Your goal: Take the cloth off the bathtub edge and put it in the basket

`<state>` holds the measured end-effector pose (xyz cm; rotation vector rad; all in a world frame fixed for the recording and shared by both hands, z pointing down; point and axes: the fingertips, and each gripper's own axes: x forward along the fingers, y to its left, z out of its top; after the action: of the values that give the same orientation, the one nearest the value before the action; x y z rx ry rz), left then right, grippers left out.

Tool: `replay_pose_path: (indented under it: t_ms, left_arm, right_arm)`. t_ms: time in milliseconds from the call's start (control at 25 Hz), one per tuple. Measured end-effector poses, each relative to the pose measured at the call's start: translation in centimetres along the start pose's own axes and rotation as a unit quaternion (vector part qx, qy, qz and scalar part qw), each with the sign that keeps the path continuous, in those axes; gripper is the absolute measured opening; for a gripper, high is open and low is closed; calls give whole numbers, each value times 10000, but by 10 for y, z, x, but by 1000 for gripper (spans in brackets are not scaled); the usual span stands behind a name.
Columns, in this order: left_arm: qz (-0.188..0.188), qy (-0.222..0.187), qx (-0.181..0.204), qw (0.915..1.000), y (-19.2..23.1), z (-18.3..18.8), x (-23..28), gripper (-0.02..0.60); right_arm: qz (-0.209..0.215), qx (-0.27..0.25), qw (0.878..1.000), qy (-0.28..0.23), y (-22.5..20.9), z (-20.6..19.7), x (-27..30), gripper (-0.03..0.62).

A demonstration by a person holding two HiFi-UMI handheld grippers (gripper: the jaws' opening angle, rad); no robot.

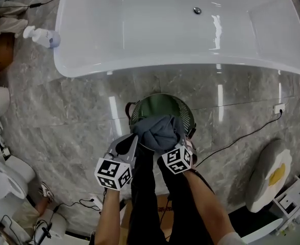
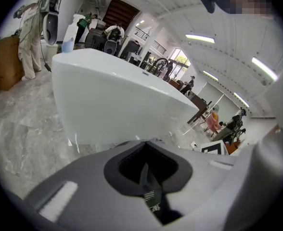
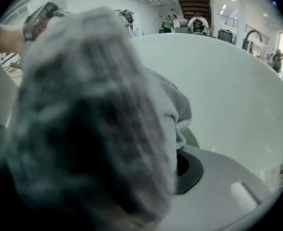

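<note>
left gripper (image 1: 131, 141) closed, right gripper (image 1: 180, 139) clamped

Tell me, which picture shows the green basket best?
The head view. It looks down into the green basket, showing its round rim in front of the bathtub, with the cloth bunched over it. The right gripper view shows only a green sliver behind the cloth. The left gripper view shows none of it.

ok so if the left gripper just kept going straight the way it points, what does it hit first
Most likely the left gripper would meet the bathtub's outer wall, which fills its own view straight ahead of the jaws. In the head view its tip sits close beside the dark cloth, so it might brush that first.
</note>
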<state>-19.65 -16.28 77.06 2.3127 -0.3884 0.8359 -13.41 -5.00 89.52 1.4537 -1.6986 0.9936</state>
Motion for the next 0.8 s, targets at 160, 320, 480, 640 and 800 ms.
replay_pose_path:
  t_ms: [160, 320, 480, 640, 800]
  left_arm:
    - [2, 107, -156, 9998, 16, -33, 18, 57]
    - [70, 149, -317, 9994, 35, -60, 25, 57]
    - [164, 155, -359, 9991, 48, -78, 33, 57]
    - [283, 40, -579, 9979, 71, -89, 28, 57]
    - [380, -27, -685, 9969, 81, -96, 20, 58]
  right_arm:
    - [-50, 307, 9994, 154, -6, -23, 36, 233]
    - [-150, 421, 9984, 334, -10, -43, 75, 235]
    - [-232, 322, 9968, 688, -22, -65, 112, 236]
    - [-386, 329, 9927, 1094, -22, -82, 135, 238]
    - [-487, 313, 9891, 1351, -22, -94, 148, 238]
